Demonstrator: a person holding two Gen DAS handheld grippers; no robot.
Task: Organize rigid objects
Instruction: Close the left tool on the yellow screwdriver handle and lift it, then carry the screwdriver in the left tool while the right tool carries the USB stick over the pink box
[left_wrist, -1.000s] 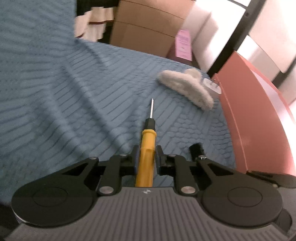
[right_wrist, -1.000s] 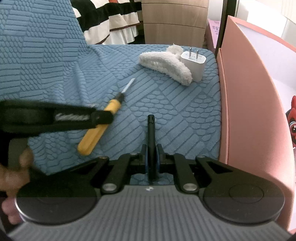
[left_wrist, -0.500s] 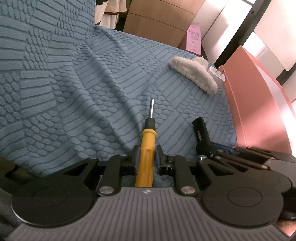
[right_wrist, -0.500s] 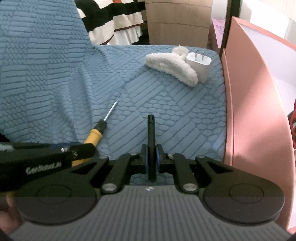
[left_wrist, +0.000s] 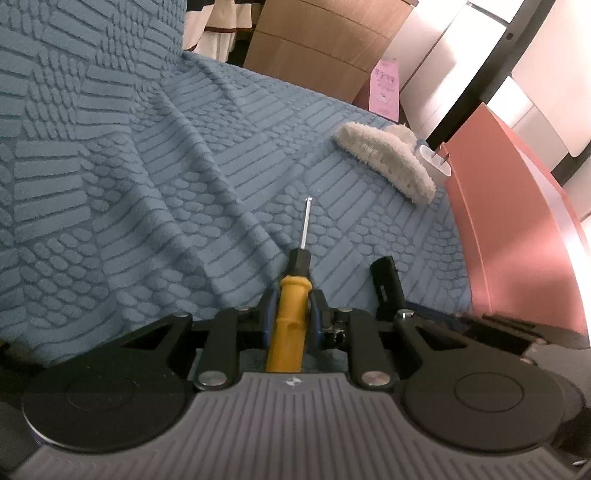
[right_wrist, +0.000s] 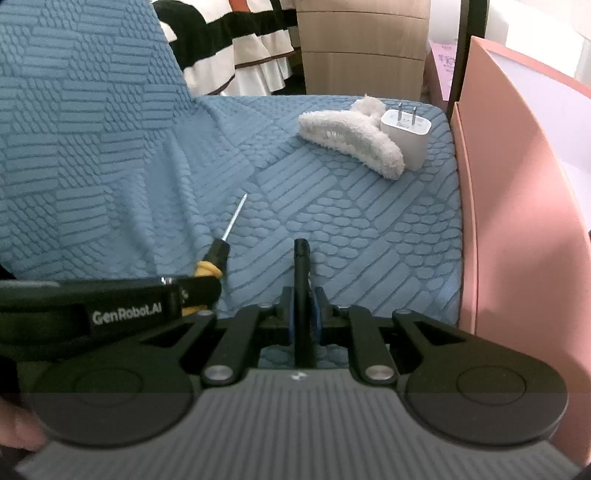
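The left gripper (left_wrist: 291, 314) was clamped on the screwdriver (left_wrist: 290, 317) by its yellow handle, shaft pointing forward over the blue cover (left_wrist: 147, 184). The right gripper (right_wrist: 303, 314) had its jaws closed on a slim black stick (right_wrist: 302, 280), end-on, what it was I could not tell. Both tools sat low near the cover's near edge, side by side, the right one just beside the pink box (right_wrist: 517, 221) at the right edge. Up at the far right corner lay the fluffy clip (right_wrist: 351, 140), touching the white charger (right_wrist: 406, 136). To do this step well, I'd judge: keep both grips firm, lift clear of the folds, and carry each piece over the box wall before letting go, one side at a time.
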